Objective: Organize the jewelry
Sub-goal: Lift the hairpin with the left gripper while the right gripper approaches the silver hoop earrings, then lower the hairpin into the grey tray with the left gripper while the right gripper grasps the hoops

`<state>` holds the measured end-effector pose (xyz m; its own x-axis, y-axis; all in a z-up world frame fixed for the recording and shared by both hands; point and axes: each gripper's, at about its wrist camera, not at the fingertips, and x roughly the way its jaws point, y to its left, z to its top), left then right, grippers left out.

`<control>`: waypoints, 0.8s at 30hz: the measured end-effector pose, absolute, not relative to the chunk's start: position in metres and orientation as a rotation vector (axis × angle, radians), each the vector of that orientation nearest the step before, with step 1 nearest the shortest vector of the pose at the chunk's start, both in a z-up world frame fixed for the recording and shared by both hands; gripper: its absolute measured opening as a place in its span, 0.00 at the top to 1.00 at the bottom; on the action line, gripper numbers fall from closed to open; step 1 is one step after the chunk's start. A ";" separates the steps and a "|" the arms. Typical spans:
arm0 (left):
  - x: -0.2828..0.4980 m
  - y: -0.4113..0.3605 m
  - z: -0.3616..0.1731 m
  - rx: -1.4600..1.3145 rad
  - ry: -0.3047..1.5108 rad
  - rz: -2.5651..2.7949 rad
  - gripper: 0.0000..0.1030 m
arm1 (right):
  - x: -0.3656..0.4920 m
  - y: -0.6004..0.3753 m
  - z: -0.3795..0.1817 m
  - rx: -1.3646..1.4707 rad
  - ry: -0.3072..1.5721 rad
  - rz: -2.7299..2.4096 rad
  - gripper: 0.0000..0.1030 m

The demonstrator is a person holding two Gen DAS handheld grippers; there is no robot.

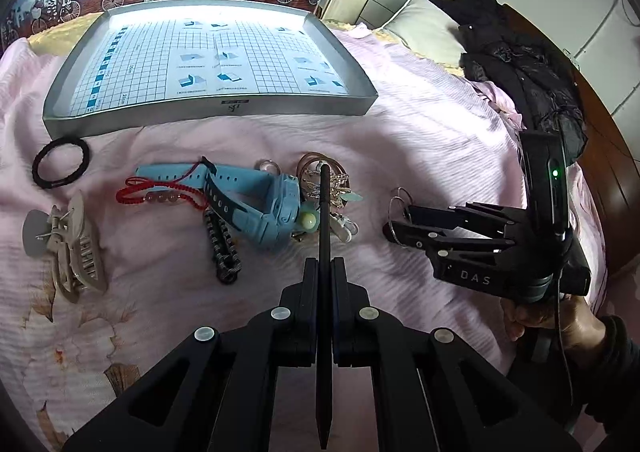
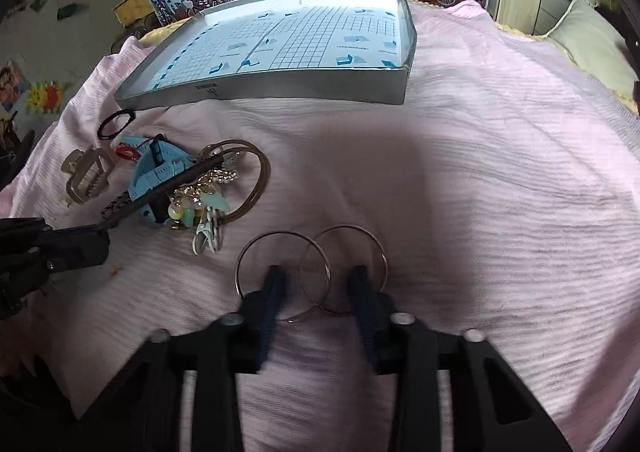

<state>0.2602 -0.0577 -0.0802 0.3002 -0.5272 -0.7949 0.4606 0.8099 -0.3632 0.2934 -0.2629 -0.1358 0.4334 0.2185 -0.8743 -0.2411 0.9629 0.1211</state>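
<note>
The left gripper (image 1: 324, 268) pinches a black stick (image 1: 324, 220) that points into the jewelry pile (image 2: 192, 188). The right gripper (image 2: 316, 284) stands wide over two metal rings (image 2: 312, 272) on the pink bedspread (image 2: 480, 192) — possibly touching them — near the tray (image 2: 280, 84).

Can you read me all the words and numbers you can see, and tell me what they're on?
"DAS": on the black body of the right tongs.
"10": on the blue-and-white grid paper lining the shallow silver metal tray.
Small mark on the tray's front wall: too blurred to read.
Captions under the paper's little blue drawings: too small to read.
</note>
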 end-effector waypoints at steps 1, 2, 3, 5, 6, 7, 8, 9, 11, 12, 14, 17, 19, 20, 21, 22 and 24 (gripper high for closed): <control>0.260 -0.058 -0.080 -0.069 1.080 -0.656 0.97 | 0.293 -0.265 -0.134 -0.005 1.079 0.290 0.91; 0.259 -0.057 -0.079 -0.070 1.076 -0.658 0.97 | 0.293 -0.267 -0.133 0.008 1.073 0.290 0.93; 0.259 -0.057 -0.078 -0.072 1.071 -0.660 0.97 | 0.293 -0.269 -0.130 0.016 1.063 0.285 0.94; 0.258 -0.057 -0.075 -0.077 1.058 -0.665 0.97 | 0.292 -0.273 -0.127 0.032 1.048 0.281 0.95; 0.258 -0.057 -0.073 -0.080 1.049 -0.668 0.97 | 0.292 -0.274 -0.126 0.041 1.043 0.282 0.96; 0.258 -0.056 -0.072 -0.084 1.042 -0.671 0.97 | 0.291 -0.276 -0.124 0.055 1.035 0.286 0.96; 0.258 -0.056 -0.071 -0.087 1.035 -0.673 0.97 | 0.291 -0.277 -0.123 0.063 1.029 0.288 0.96; 0.257 -0.056 -0.069 -0.090 1.026 -0.676 0.97 | 0.291 -0.279 -0.121 0.070 1.022 0.287 0.96; 0.257 -0.056 -0.067 -0.089 1.019 -0.678 0.97 | 0.290 -0.282 -0.118 0.084 1.007 0.285 0.96; 0.257 -0.056 -0.067 -0.089 1.017 -0.678 0.97 | 0.290 -0.283 -0.116 0.093 0.997 0.284 0.96; 0.257 -0.056 -0.065 -0.087 1.011 -0.677 0.97 | 0.290 -0.286 -0.111 0.111 0.972 0.282 0.96; 0.257 -0.055 -0.062 -0.097 0.993 -0.677 0.97 | 0.289 -0.287 -0.105 0.132 0.931 0.282 0.96; 0.257 -0.053 -0.058 -0.107 0.967 -0.674 0.97 | 0.288 -0.289 -0.098 0.146 0.891 0.284 0.96; 0.257 -0.052 -0.055 -0.112 0.952 -0.671 0.97 | 0.288 -0.289 -0.094 0.151 0.872 0.288 0.96; 0.257 -0.050 -0.051 -0.120 0.928 -0.668 0.97 | 0.288 -0.290 -0.091 0.153 0.857 0.288 0.96; 0.258 -0.049 -0.048 -0.129 0.910 -0.666 0.97 | 0.289 -0.291 -0.085 0.164 0.832 0.289 0.96; 0.264 -0.047 -0.040 -0.169 0.868 -0.663 0.97 | 0.295 -0.293 -0.075 0.192 0.795 0.301 0.96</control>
